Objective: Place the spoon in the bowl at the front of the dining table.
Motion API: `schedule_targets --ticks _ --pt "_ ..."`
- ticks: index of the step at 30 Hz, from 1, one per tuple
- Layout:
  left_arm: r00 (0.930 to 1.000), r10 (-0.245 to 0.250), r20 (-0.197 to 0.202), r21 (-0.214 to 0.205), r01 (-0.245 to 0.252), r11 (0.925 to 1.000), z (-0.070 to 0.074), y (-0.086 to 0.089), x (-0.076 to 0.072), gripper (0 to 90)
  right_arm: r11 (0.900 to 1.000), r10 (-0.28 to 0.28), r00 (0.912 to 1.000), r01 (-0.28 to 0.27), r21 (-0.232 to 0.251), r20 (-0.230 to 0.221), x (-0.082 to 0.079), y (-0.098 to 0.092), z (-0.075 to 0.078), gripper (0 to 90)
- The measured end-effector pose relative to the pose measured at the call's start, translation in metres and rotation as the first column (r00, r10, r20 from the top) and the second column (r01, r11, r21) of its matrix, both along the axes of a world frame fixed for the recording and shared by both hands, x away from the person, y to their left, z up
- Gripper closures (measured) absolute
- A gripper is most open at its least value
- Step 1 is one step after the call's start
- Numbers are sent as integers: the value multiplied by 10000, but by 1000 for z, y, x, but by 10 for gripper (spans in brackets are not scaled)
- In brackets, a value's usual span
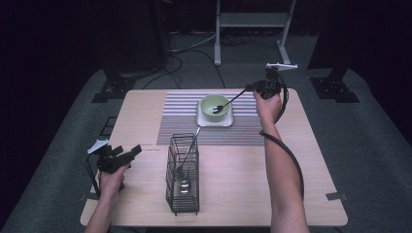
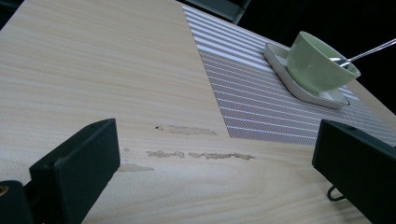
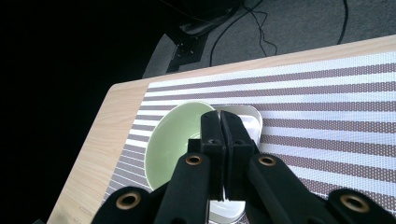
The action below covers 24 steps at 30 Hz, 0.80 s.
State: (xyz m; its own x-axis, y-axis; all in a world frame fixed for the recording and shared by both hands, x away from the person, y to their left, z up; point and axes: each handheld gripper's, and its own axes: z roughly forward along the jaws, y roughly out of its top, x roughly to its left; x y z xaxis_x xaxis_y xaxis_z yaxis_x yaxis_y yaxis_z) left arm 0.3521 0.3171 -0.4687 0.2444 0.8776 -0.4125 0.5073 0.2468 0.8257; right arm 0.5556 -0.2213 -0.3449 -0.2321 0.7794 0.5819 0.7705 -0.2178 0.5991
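A pale green bowl (image 1: 215, 107) (image 2: 320, 63) (image 3: 175, 135) stands on a white square plate (image 1: 214, 122) (image 2: 280, 58) (image 3: 252, 116) on the striped placemat (image 1: 180, 116). My right gripper (image 1: 250, 88) (image 3: 219, 121) hovers to the right of the bowl, shut on the handle of a metal spoon (image 1: 231, 101) (image 2: 369, 50). The spoon's head reaches down into the bowl. Low over the table's left side, my left gripper (image 1: 136, 149) (image 2: 215, 140) is open with nothing between its jaws.
A black wire basket (image 1: 171, 194) stands at the table's front middle with another spoon (image 1: 190, 148) leaning in it. Worn patches (image 2: 201, 154) mark the wood ahead of the left gripper. The table edges drop to a dark carpeted floor.
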Motion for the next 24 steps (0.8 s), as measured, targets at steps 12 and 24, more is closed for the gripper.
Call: schedule_targets --ticks 12,24 --pt "10000 -12 -5 23 12 10000 0 0 0 0 9999 -18 9999 16 -143 -144 1 0 -8 886" --pt "10000 19 12 16 -19 10000 1 1 0 0 9998 7 9996 -13 -190 -299 3 2 -18 886"
